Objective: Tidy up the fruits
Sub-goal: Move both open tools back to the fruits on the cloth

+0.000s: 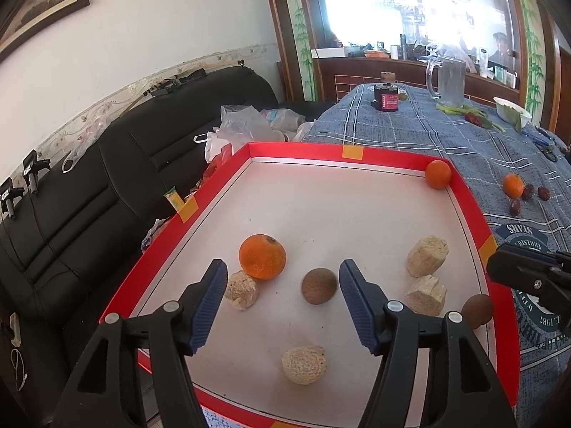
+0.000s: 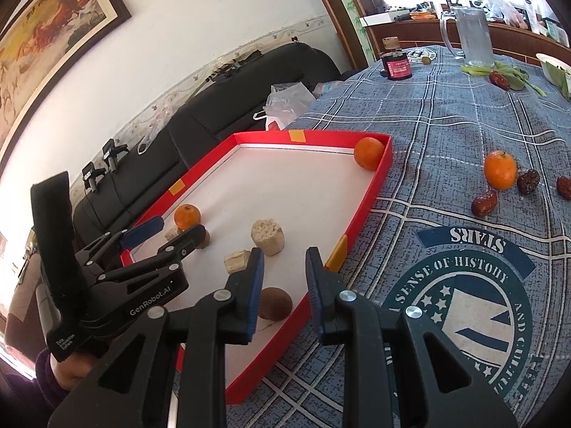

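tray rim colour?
Red, with orange tape patches; the tray rim shows best in the left wrist view.

Black leather sofa (image 1: 107,164) below white wall (image 1: 160,28); bright window (image 1: 410,3) behind.

On the left gripper (image 2: 167,230) body I read "GenRobot.AI" in white, plus a small label lower down, looks like "Data Acquisition System" but too tiny to be sure. Tablecloth (image 2: 446,135) has a round emblem w/ "STARS" on a banner and "A SENSE OF HISTORY" round the ring; left wrist view shows "1987" there too. Red label on the dark jar (image 2: 397,66): unreadable.
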Tool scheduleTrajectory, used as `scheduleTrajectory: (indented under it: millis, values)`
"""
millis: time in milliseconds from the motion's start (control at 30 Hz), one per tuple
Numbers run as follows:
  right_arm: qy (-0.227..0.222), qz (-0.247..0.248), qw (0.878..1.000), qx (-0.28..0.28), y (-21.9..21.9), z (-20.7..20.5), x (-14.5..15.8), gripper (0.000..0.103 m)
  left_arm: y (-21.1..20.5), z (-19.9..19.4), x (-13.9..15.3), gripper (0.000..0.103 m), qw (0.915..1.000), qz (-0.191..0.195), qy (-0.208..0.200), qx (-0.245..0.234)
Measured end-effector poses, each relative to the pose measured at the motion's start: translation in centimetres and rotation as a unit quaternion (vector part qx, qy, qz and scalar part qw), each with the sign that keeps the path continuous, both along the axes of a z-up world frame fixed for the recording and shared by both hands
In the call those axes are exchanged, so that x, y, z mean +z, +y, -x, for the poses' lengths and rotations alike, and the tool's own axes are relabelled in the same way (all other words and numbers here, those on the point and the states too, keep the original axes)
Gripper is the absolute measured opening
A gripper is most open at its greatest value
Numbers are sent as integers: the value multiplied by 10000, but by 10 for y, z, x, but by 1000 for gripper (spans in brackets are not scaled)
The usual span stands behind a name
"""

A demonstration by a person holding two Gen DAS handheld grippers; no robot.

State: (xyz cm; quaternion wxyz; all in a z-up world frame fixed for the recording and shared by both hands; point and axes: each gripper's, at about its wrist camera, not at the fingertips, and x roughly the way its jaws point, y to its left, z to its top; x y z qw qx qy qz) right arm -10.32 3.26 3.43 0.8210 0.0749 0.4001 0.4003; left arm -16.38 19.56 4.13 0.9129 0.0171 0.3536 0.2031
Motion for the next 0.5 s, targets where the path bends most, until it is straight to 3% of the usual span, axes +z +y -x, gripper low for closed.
scheduleTrajectory:
  millis: [200, 500]
  values:
    - [-55, -29, 9999, -146, -24, -3, 6, 26, -2, 0, 3, 68, 10000, 16, -29, -13]
    - [-240, 516, 9915, -1168, -116, -25, 11, 26, -10, -3, 5, 68, 9999, 23, -65, -125]
